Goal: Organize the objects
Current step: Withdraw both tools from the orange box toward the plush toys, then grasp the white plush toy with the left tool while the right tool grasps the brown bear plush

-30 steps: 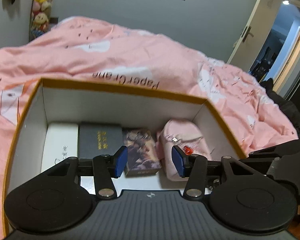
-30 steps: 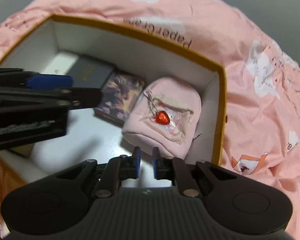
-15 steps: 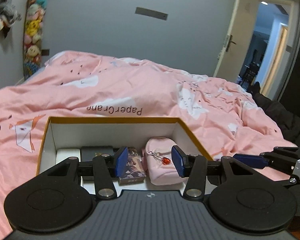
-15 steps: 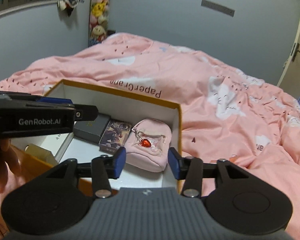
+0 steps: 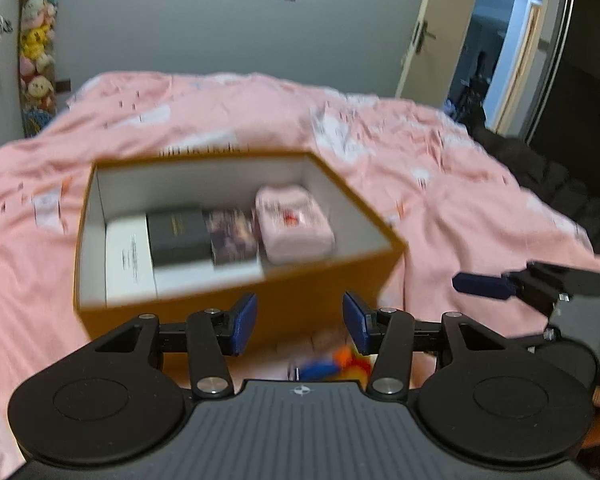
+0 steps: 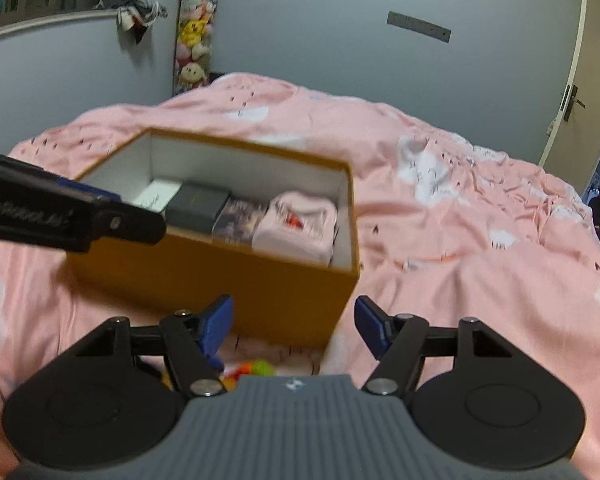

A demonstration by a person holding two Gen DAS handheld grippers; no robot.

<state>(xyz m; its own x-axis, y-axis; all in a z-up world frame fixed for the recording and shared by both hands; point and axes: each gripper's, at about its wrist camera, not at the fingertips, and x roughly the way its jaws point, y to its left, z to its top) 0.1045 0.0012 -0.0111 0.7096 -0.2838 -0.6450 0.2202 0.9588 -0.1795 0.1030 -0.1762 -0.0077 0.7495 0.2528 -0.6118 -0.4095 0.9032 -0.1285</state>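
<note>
An orange box [image 5: 220,308] [image 6: 220,276] with a white inside sits on the pink bed. In a row inside it lie a white booklet [image 5: 128,260], a dark grey box [image 5: 178,236], a picture card box [image 5: 232,236] and a pink pouch [image 5: 296,224] [image 6: 296,228] with a red charm. My left gripper [image 5: 300,322] hangs open and empty before the box's near wall. My right gripper [image 6: 294,326] is also short of the box, at its right corner. Its jaws are opening with nothing between them.
Small colourful items [image 5: 332,362] [image 6: 252,368], blurred, lie on the bed just in front of the box. The pink duvet [image 6: 480,240] spreads all around. Dark clothing [image 5: 560,184] lies at the bed's right edge, with a door [image 5: 424,40] behind.
Both grippers have pulled back out of the box, which now lies farther ahead. The right gripper's jaws went from nearly shut to wide apart. The pink pouch stays in the box.
</note>
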